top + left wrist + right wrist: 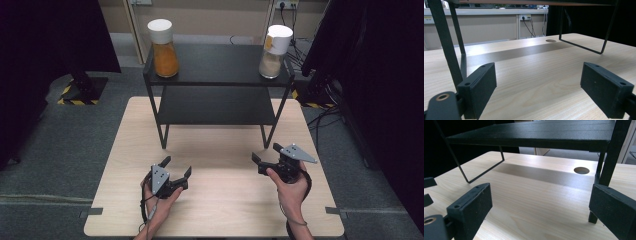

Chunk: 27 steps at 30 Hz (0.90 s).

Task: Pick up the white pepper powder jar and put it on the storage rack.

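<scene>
On the worktop's (215,210) near half, you hold both grippers low, one in each hand, with nothing between them. Your left gripper (176,169) sits near the left front; its jaws are spread wide, and in the left gripper view they frame bare wood, with the rack's (215,90) left leg just ahead. Your right gripper (266,154) rests near the right front, jaws likewise spread and empty, with the rack's right leg close by its far jaw in the right gripper view.

Both jars stand on the rack's top shelf at the far side: the orange jar (164,49) on the left corner, the pale jar (275,51) on the right corner, each upright with a white lid. The lower shelf looks bare.

As far as I can judge, nothing has been started: neither jar is touched, and both are well apart from your jaws. What remains is everything, a reach up and forward over the shelf edge, a grasp on a jar's body, and then the carry.
</scene>
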Available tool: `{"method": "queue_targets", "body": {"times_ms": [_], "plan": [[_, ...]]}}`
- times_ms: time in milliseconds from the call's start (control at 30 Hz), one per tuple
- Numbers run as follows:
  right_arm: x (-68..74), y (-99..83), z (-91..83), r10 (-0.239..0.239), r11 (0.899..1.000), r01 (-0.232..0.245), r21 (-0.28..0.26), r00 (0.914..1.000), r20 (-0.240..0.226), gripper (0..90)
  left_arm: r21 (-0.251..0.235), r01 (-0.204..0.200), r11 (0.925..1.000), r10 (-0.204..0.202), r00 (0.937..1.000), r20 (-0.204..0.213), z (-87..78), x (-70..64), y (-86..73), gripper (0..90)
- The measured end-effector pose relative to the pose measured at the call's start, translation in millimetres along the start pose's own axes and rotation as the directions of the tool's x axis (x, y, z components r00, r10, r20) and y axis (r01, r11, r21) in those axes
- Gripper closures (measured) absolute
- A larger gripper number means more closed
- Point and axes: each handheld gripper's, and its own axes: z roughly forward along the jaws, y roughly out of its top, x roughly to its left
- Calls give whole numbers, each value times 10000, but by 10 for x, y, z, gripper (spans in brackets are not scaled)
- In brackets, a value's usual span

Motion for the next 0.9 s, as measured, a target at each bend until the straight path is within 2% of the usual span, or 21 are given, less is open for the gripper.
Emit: {"method": "queue_targets", "body": {"times_ms": [200,700,900], "plan": [[4,-69,3,-119,9998,118,136,9999,54,48,1,1,10000,-1,10000,3,0,1,0,127],[14,-318,28,-32,9970,26,769,10000,80,48,-11,-15,10000,15,10000,-2,-2,-2,-2,127],[33,-411,38,-24,9963,17,860,10000,84,48,-16,-12,10000,12,10000,-3,-2,-3,-3,127]]}}
